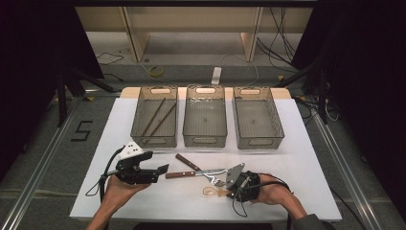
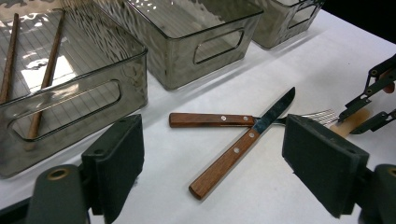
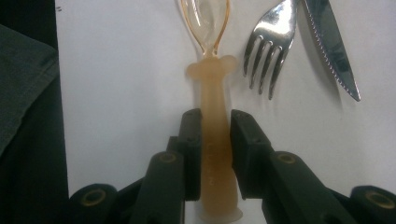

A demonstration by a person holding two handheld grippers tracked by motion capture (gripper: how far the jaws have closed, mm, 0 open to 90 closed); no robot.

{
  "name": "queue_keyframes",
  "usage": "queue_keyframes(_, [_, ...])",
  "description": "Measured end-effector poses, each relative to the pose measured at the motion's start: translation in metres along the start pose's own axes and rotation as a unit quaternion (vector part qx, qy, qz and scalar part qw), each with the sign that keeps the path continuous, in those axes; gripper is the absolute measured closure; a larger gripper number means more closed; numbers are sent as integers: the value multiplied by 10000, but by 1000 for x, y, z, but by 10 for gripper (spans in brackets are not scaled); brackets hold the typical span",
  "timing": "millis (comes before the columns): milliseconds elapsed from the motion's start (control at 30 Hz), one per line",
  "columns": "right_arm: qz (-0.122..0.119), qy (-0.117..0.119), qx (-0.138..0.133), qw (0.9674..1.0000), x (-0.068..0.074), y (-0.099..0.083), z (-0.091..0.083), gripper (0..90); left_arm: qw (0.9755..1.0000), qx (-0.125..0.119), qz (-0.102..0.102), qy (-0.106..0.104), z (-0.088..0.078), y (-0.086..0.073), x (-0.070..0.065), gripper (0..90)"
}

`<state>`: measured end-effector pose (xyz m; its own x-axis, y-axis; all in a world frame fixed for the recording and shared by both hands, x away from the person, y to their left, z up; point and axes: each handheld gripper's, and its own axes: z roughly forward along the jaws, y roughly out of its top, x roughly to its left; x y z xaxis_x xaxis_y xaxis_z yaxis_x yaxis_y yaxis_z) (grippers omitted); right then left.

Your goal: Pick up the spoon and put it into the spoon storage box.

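The right tool [image 3: 212, 123] is clenched on the handle of a translucent amber spoon [image 3: 212, 84]; both pads press the handle from either side. The spoon lies flat on the white tabletop [image 1: 297, 143], near its front edge, with the clear bowl pointing away from the tool. In the high view the right tool [image 1: 229, 190] sits low over the tabletop, and the spoon [image 1: 210, 191] projects from it toward the left.

Just beside the spoon bowl lie the tines of a metal fork [image 3: 271, 51] and the serrated blade of a knife [image 3: 334, 51]. The fork and the spoon appear to be apart, though the gap is narrow. In the left gripper view the wooden-handled knife [image 2: 233, 151] crosses over the fork [image 2: 212, 120], which also has a wooden handle.

The left tool [image 1: 160, 171] is released, its jaws standing wide apart above the tabletop, left of the cutlery and holding nothing.

Three smoky plastic bins stand in a row at the far side. The left bin [image 1: 139, 120] contains two brown chopsticks [image 1: 158, 117].
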<state>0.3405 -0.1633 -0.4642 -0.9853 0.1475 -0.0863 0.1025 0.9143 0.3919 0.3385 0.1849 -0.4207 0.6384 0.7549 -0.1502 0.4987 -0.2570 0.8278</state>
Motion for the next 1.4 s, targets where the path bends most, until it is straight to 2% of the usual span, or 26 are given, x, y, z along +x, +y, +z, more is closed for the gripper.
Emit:
queue_keyframes(167, [-124, -24, -48, 9999, 0, -1, -1, 761, 10000, 24, 2, -15, 1, 0, 0, 203])
queue_keyframes(300, [-103, 5, -119, 9999, 0, -2, -3, 763, 10000, -8, 3, -39, 0, 0, 0, 202])
queue_keyframes(400, [-37, 158, -326, 9993, 0, -2, -9, 764, 9999, -83, -5, -73, -1, 0, 0, 194])
queue_keyframes(533, [119, 182, -498, 9985, -2, -2, -15, 764, 9996, -212, 39, -159, -2, 1, -1, 189])
queue_keyframes(800, [516, -124, -815, 9953, -8, 0, -24, 764, 9994, -297, 54, -173, -2, 1, -2, 184])
queue_keyframes(867, [710, -208, -848, 9936, -9, 1, -26, 764, 9994, -303, 56, -165, -2, 1, -2, 184])
queue_keyframes(1033, [943, -254, -1121, 9889, -12, 6, -31, 764, 9994, -286, 77, -154, -2, 1, -2, 182])
queue_keyframes(1233, [1312, -441, -1475, 9793, -23, 9, -39, 764, 9995, -267, 86, -158, -2, 1, -3, 182])
queue_keyframes(1400, [1523, -585, -1637, 9729, -33, 13, -43, 763, 9995, -268, 77, -162, -1, 0, -3, 182])
